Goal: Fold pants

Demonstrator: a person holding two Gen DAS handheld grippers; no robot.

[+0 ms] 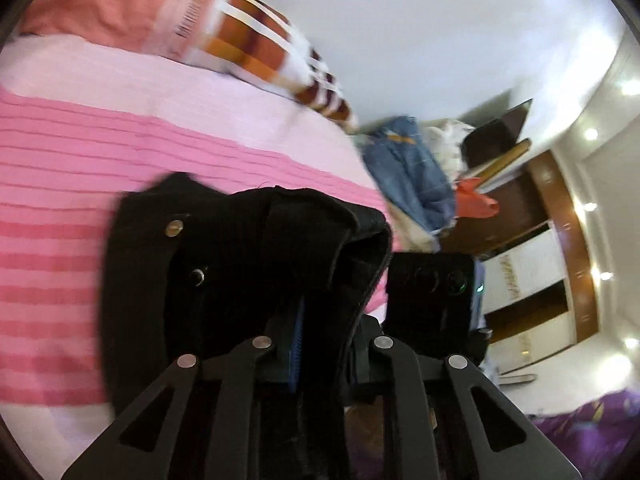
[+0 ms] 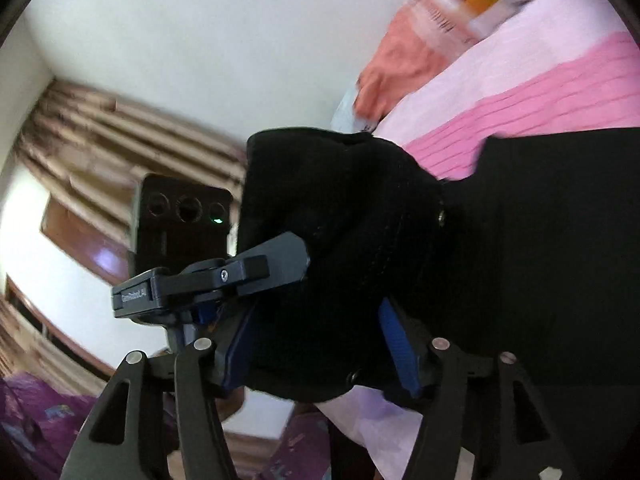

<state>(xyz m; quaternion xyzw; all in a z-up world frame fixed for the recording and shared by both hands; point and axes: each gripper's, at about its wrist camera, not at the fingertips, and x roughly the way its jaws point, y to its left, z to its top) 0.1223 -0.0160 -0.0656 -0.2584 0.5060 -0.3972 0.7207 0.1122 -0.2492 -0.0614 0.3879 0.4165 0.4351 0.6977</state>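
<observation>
The black pants hang by their waistband over a pink striped bedspread; a brass button and a snap show on the band. My left gripper is shut on the waistband, blue pads pressed on the cloth. In the right wrist view the same pants bunch between the blue pads of my right gripper, which grips the waistband fold. The other gripper's body is just left of the cloth. The pant legs trail to the right.
An orange and checked pillow or blanket lies at the bed's head. A heap of denim and other clothes sits beside the bed. Wooden wardrobe doors, curtains and purple fabric surround the bed.
</observation>
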